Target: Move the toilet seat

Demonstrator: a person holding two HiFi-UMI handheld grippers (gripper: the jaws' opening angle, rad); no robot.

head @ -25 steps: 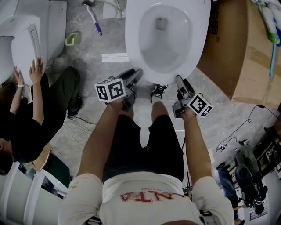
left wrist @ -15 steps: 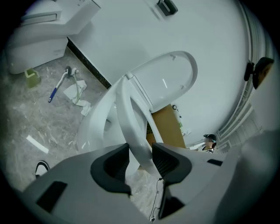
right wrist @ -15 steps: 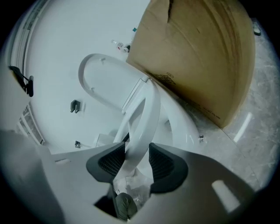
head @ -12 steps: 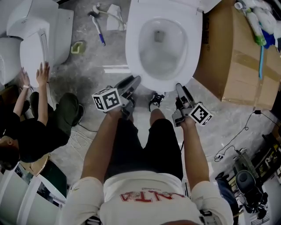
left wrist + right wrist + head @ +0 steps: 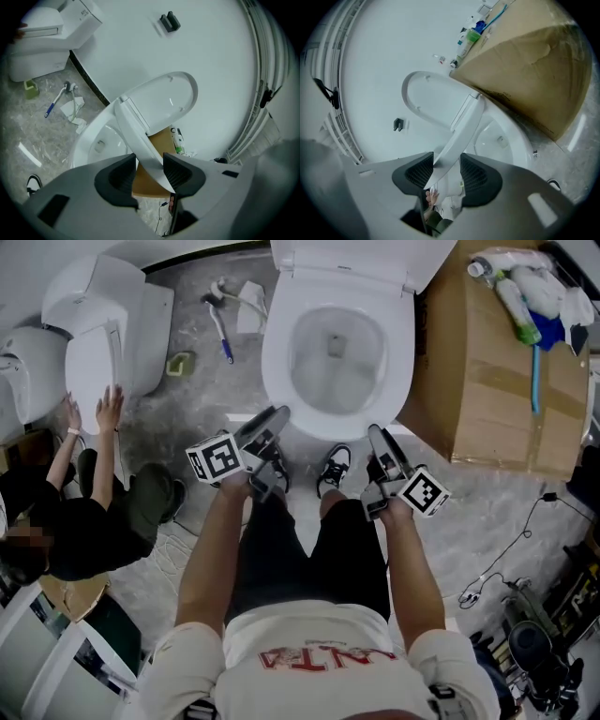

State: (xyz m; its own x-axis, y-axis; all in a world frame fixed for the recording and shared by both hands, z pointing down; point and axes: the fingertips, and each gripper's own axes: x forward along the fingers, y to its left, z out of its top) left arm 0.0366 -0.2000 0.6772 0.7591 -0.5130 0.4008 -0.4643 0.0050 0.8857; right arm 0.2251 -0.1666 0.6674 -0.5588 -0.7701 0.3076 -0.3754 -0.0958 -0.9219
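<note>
**A:** so where's the toilet seat vs the fingers?

**B:** its front edge runs between both pairs. The left gripper clamps it. The right gripper pinches it too, with its jaws opening a touch. The gripper views show it tilted up off the bowl, and only the head view shows a person crouched at another toilet

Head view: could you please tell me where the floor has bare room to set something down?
Bare floor lies between the cardboard box and the cable, and between the toilet and the kneeling person. It is crowded beside the second toilet, with a brush, and on the box top, with bottles.
</note>
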